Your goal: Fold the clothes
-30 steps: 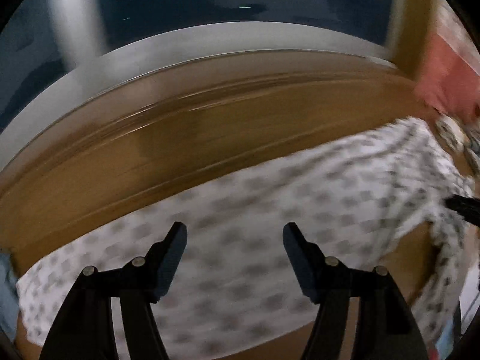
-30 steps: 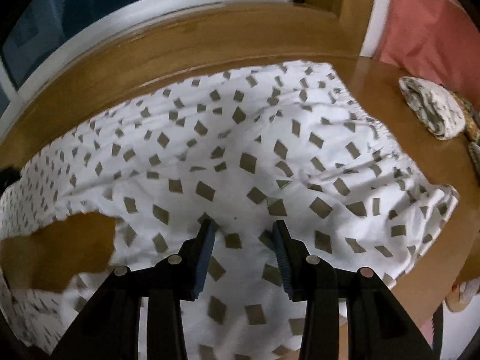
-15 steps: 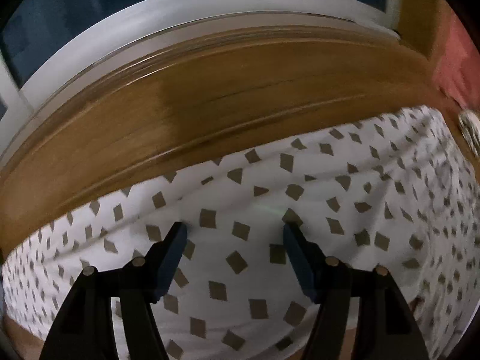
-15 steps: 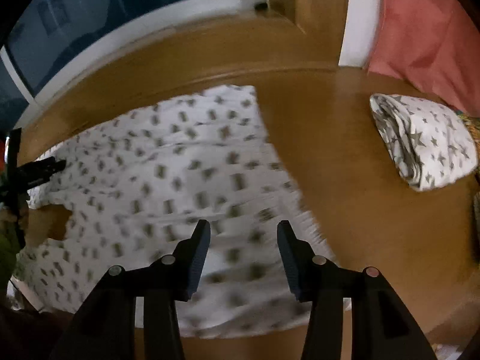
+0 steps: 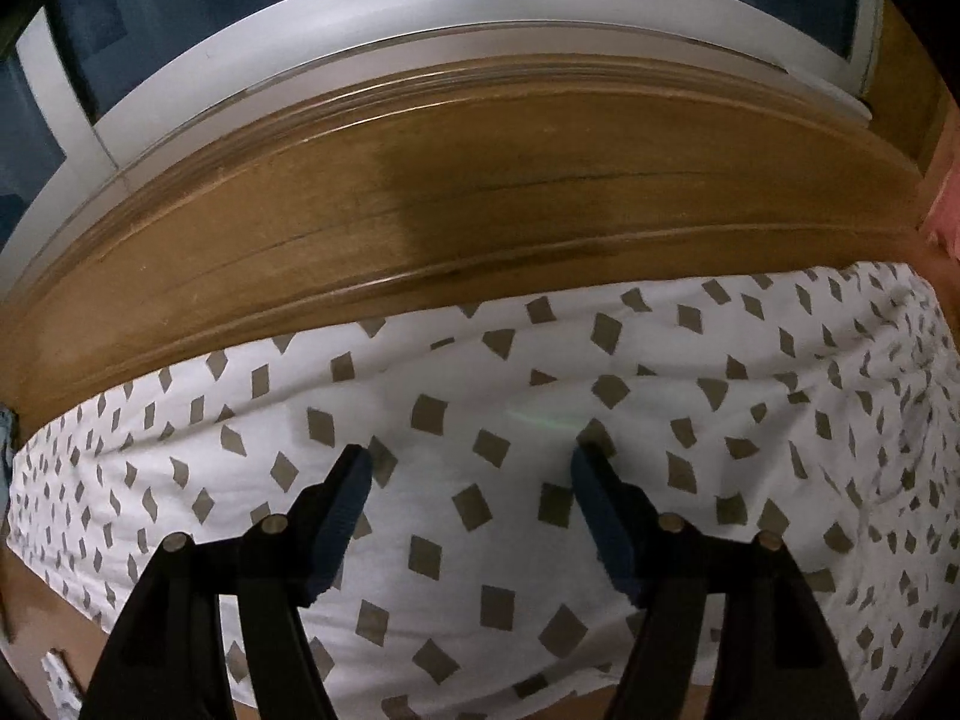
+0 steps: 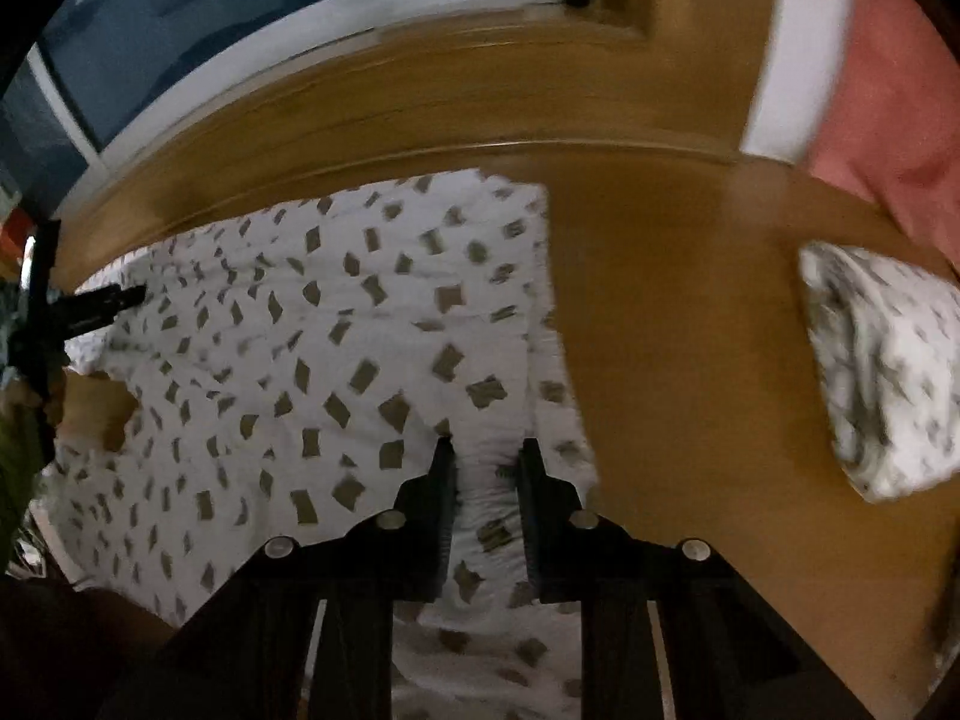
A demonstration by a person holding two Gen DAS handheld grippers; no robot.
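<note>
A white garment with grey-brown diamond print (image 5: pixel 540 396) lies spread on the wooden table (image 5: pixel 480 192). My left gripper (image 5: pixel 471 468) hovers over its middle, jaws wide open and empty. In the right wrist view the same garment (image 6: pixel 336 348) covers the left half of the table. My right gripper (image 6: pixel 483 456) sits at the garment's right edge with its jaws narrowed around a bunched ridge of the cloth. The left gripper's fingertip (image 6: pixel 120 300) shows at the far left of that view.
A folded white cloth with star print (image 6: pixel 882 372) lies at the right of the table. A pink curtain (image 6: pixel 888 108) hangs behind it. A window with a white frame (image 5: pixel 420 18) runs along the table's raised wooden back edge.
My right gripper moved from the garment's middle to its right edge and narrowed its jaws onto the cloth. The left gripper swung left and steadied over the garment, still open.
</note>
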